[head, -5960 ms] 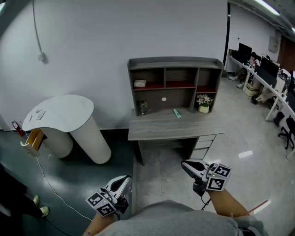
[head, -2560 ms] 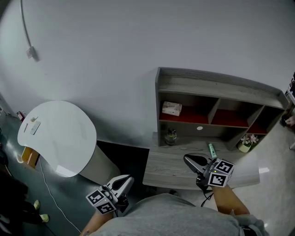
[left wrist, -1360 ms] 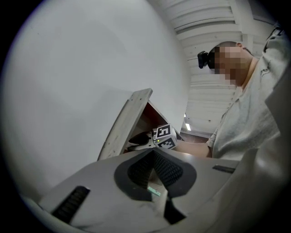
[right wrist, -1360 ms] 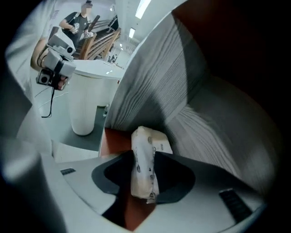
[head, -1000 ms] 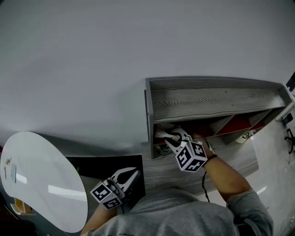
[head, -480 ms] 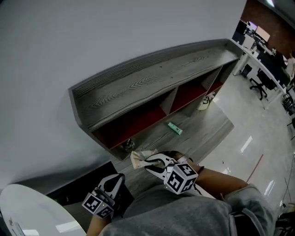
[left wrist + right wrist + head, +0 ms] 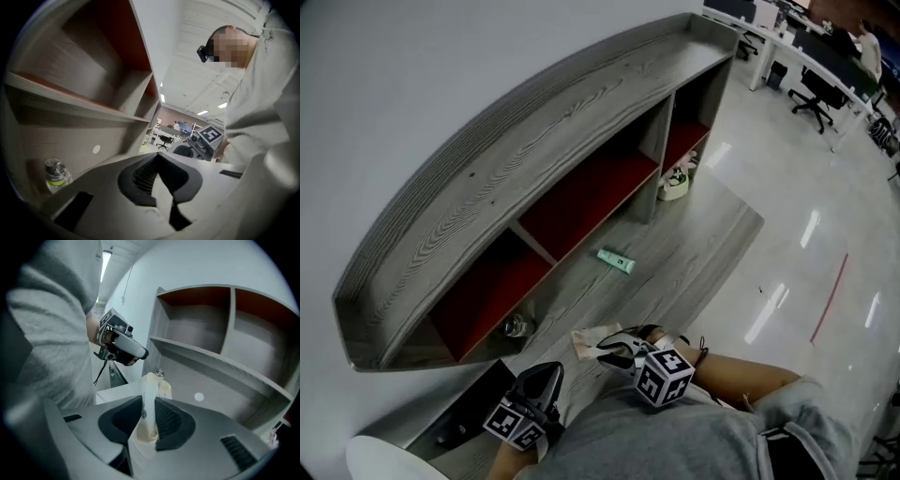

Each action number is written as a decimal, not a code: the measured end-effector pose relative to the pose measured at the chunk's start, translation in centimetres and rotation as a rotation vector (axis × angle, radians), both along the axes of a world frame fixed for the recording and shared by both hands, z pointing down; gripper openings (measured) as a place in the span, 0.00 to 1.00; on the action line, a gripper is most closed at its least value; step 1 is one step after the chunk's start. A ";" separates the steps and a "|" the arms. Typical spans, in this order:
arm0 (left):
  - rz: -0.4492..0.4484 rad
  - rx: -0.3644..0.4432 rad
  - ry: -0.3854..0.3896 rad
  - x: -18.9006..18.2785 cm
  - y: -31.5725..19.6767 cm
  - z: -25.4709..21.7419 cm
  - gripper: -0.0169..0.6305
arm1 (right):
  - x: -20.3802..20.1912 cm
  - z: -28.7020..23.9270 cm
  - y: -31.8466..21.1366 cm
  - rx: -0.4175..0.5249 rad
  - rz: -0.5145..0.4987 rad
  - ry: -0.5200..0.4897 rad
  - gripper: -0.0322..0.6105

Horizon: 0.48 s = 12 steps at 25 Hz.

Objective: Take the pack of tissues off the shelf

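Observation:
The pack of tissues (image 7: 584, 341), a pale soft packet, is out of the shelf (image 7: 534, 141) and hangs over the desk's front edge near my body. My right gripper (image 7: 606, 343) is shut on it. In the right gripper view the pack (image 7: 153, 383) stands upright between the two black pads, sticking out past the right gripper (image 7: 149, 403). My left gripper (image 7: 547, 375) is low at the left, close to my body, its jaws together with nothing in them (image 7: 157, 157). The shelf's red-floored compartments are empty.
On the grey desk (image 7: 694, 253) under the shelf stand a small clear bottle (image 7: 516, 326), a green packet (image 7: 616, 261) and a potted flower (image 7: 677, 178). The bottle (image 7: 55, 172) also shows in the left gripper view. Office floor and desks lie to the right.
My right gripper has drawn the tissue pack out of the left shelf compartment and back toward my body. The left gripper has stayed low. The head view has swung round.

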State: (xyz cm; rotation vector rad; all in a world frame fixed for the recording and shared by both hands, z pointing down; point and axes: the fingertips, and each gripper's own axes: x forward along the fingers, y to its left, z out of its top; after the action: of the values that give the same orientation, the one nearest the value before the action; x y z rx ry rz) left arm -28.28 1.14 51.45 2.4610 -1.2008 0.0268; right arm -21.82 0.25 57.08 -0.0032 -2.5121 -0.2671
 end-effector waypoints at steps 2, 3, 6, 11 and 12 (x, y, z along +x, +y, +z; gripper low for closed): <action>0.033 -0.026 -0.015 2.6 -2.2 1.4 0.04 | 2.5 1.5 -1.7 -0.020 0.041 -0.005 0.22; 0.054 -0.036 -0.021 4.0 -3.2 2.1 0.04 | 3.9 2.2 -2.6 -0.029 0.066 -0.007 0.22; 0.147 -0.067 -0.052 8.6 -6.4 3.8 0.04 | 8.3 3.9 -5.6 -0.053 0.155 -0.011 0.22; 0.305 -0.102 -0.073 16.2 -11.5 5.9 0.04 | 16.3 5.8 -10.9 -0.051 0.317 0.004 0.22; 0.326 -0.087 -0.070 17.5 -12.8 6.2 0.04 | 17.9 5.9 -12.0 -0.044 0.347 0.008 0.22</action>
State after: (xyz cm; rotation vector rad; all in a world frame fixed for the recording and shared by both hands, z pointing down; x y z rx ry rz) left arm -10.75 -11.64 57.67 2.5686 -0.7943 0.2526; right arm -3.88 -11.74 63.01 0.4091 -2.4562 -0.0690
